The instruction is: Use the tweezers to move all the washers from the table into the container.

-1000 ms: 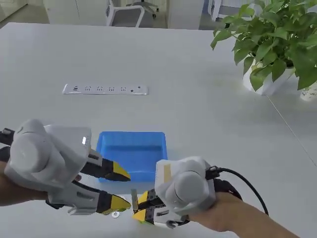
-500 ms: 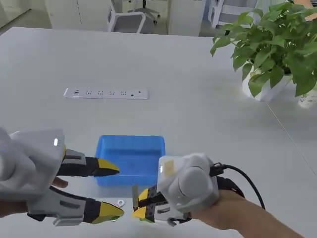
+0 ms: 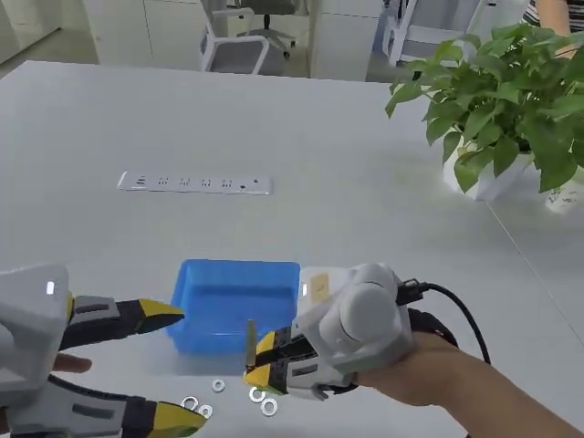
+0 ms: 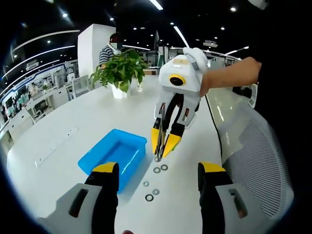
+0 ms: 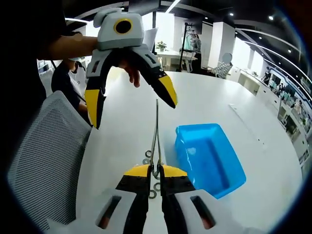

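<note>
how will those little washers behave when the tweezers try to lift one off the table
The washers lie flat on the smooth table, so one will probably skid rather than lift cleanly. They look thin, rigid metal, likely light. The tweezers end in fine tips, so a pinched rim may slip or flick out.

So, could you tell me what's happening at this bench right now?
A person is working with two handheld grippers. The right gripper is clamped on a pair of tweezers, tips pointing down toward several washers lying on the table beside the blue container. The left gripper hangs open nearby, holding nothing. The container looks empty.
</note>
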### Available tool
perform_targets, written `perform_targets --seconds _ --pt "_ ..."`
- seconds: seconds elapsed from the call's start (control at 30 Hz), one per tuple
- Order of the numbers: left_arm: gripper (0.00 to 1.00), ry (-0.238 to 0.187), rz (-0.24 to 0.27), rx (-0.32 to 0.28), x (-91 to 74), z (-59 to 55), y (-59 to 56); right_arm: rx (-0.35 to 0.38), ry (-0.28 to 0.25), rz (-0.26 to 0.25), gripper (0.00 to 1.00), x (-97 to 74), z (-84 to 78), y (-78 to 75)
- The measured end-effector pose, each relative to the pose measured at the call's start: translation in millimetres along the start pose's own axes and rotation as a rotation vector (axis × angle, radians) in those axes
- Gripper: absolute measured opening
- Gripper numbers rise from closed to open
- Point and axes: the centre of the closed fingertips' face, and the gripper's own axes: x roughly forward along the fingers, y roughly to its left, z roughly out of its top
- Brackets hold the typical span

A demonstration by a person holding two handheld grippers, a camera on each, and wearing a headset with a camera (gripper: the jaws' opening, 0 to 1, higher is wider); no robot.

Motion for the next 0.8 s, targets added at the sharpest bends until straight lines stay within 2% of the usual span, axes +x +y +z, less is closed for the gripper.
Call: perform_targets --seconds 0.4,0.57,0.8 --pt "0.84 -0.011 0.027 -0.027 -1.0 -3.6 3.3 -0.015 -0.018 -0.011 0.08 -11.1 15.3 -15.9" --pt "0.88 -0.019 0.03 -0.038 -1.2 -3.4 4.0 -0.019 -0.035 -0.026 0.08 -14.6 23.0 -28.0" --pt "0.94 -0.01 0.039 -0.046 -1.5 -7.8 6.5 -0.015 -0.048 -0.04 0.08 -13.1 24.6 -48.6"
